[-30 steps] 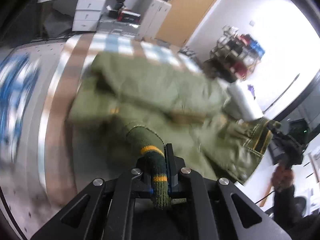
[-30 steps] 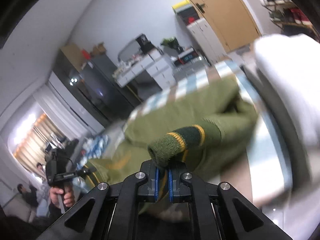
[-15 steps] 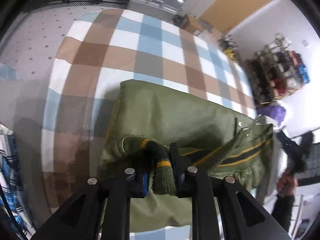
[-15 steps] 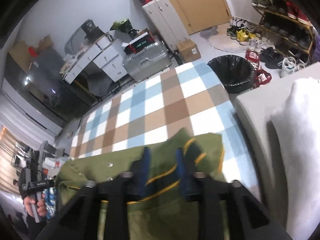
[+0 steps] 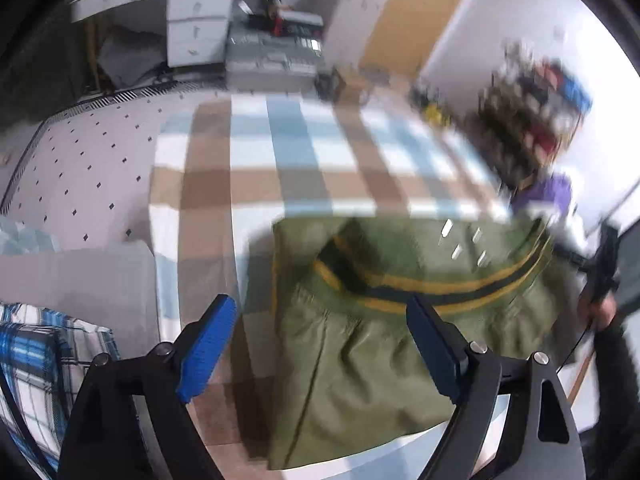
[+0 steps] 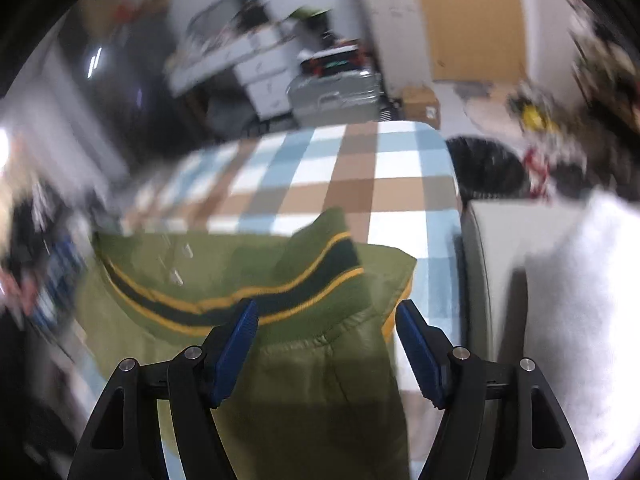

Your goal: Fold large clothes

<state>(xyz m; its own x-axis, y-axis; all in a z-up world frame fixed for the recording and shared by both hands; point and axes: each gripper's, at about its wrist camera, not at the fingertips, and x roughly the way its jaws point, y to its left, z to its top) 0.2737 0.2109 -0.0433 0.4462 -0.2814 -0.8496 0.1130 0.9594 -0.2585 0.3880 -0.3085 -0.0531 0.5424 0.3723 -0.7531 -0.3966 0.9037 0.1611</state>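
An olive green jacket (image 5: 380,340) with a dark green and yellow striped knit hem lies folded on a brown, blue and white checked cloth (image 5: 280,168). It also shows in the right wrist view (image 6: 280,320). My left gripper (image 5: 320,320) is open and empty above the jacket's near left part. My right gripper (image 6: 326,320) is open and empty above the jacket's near right part. Both views are blurred by motion.
A blue plaid garment (image 5: 36,360) lies at the left. A white cushion (image 6: 580,320) sits on a grey surface at the right. A black bin (image 6: 488,168), white drawers (image 5: 196,28), a silver case (image 6: 332,96) and a shoe rack (image 5: 532,120) stand beyond the table.
Both grippers have let go of the knit cuffs and opened wide. The jacket now lies folded on the cloth, and both grippers have pulled back from it.
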